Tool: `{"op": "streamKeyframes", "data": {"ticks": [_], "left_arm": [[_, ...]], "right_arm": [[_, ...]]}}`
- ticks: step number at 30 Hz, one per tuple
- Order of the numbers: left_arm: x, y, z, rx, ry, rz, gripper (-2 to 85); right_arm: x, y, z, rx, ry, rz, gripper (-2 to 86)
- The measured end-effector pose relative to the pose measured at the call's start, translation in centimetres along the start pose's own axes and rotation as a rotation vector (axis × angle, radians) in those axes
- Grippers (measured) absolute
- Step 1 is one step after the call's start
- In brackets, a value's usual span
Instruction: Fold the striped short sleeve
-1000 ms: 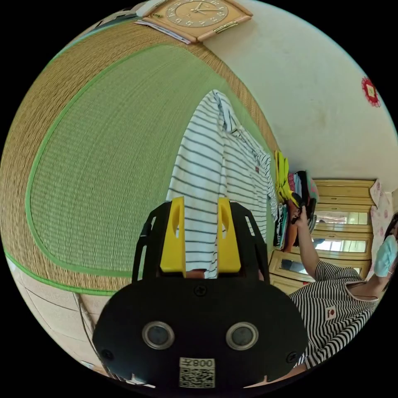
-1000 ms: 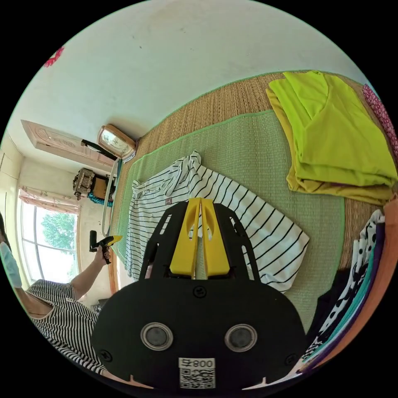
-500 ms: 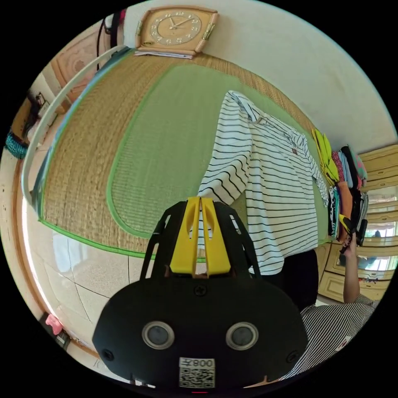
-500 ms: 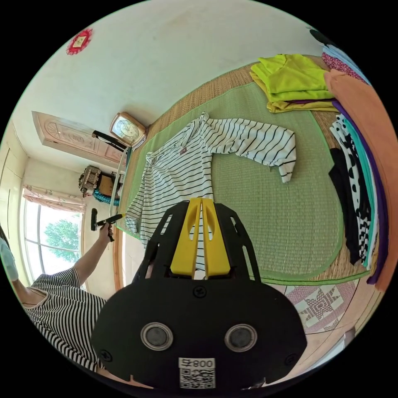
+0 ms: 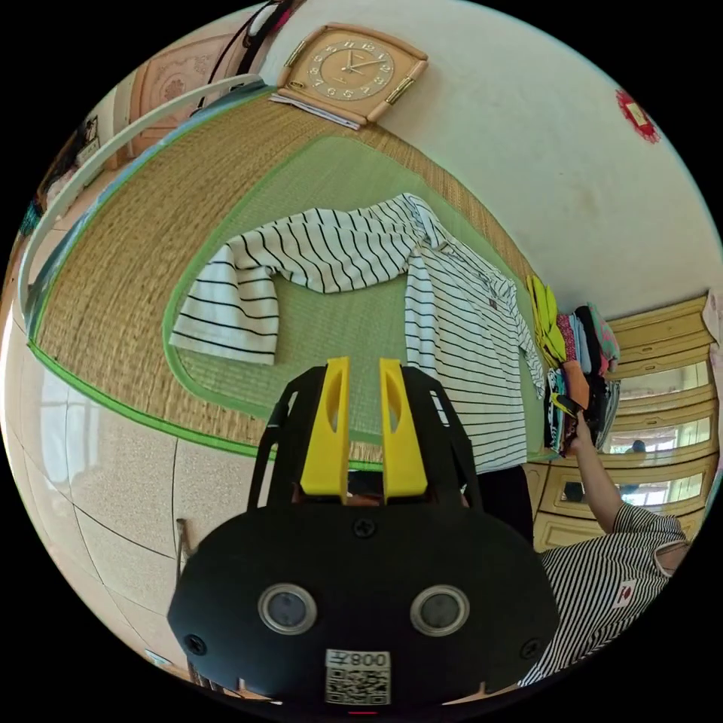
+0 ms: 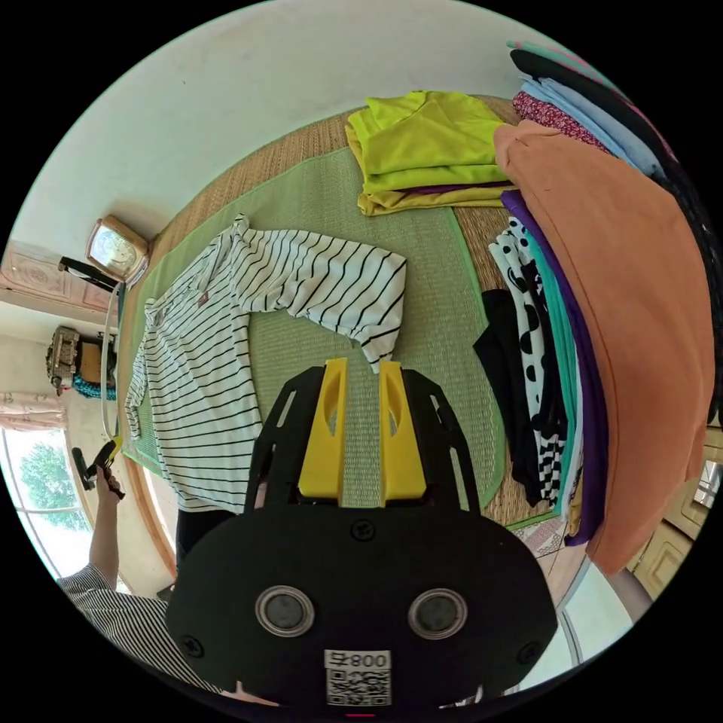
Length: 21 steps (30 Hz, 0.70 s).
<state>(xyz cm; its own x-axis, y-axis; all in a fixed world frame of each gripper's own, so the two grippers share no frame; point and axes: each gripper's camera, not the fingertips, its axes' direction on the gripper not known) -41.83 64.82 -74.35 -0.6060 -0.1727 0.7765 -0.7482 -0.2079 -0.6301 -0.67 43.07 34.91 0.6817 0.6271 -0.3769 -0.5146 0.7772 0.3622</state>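
Gripper body tag (image 5: 358, 676): "008" with a further unclear character, printed above a QR code.
Clock (image 5: 352, 66): numerals too small to read.

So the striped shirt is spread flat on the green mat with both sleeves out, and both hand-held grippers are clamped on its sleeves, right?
Not clamped. The striped shirt lies spread on the green mat, but the left hand-held gripper in the left gripper view and the right hand-held gripper in the right gripper view are open, holding nothing.

We note both gripper views look down from opposite ends across the woven mat (image 5: 135, 226), near above it, sharing the striped shirt (image 5: 459, 331) (image 6: 196, 361)
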Motion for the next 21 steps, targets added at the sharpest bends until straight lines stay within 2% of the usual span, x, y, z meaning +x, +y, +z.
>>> {"op": "streamKeyframes", "data": {"ticks": [5, 10, 17, 21], "left_arm": [[0.7, -0.8, 3.5, -0.072, 0.111, -0.01, 5.9], [1.3, -3.6, 3.9, -0.056, 0.151, 0.035, 5.3], [2.1, -7.3, 5.7, -0.055, 0.24, 0.088, 6.0], [2.8, -9.6, 6.8, -0.063, 0.277, 0.129, 7.1]], "right_arm": [[-0.3, -4.0, 3.9, -0.149, 0.107, -0.024, 4.6], [1.7, -6.5, -0.9, -0.128, 0.322, -0.098, 2.0], [5.3, -6.5, -4.3, -0.092, 0.228, -0.062, 5.4], [4.4, -4.9, -5.1, 0.004, 0.085, -0.082, 6.5]]}}
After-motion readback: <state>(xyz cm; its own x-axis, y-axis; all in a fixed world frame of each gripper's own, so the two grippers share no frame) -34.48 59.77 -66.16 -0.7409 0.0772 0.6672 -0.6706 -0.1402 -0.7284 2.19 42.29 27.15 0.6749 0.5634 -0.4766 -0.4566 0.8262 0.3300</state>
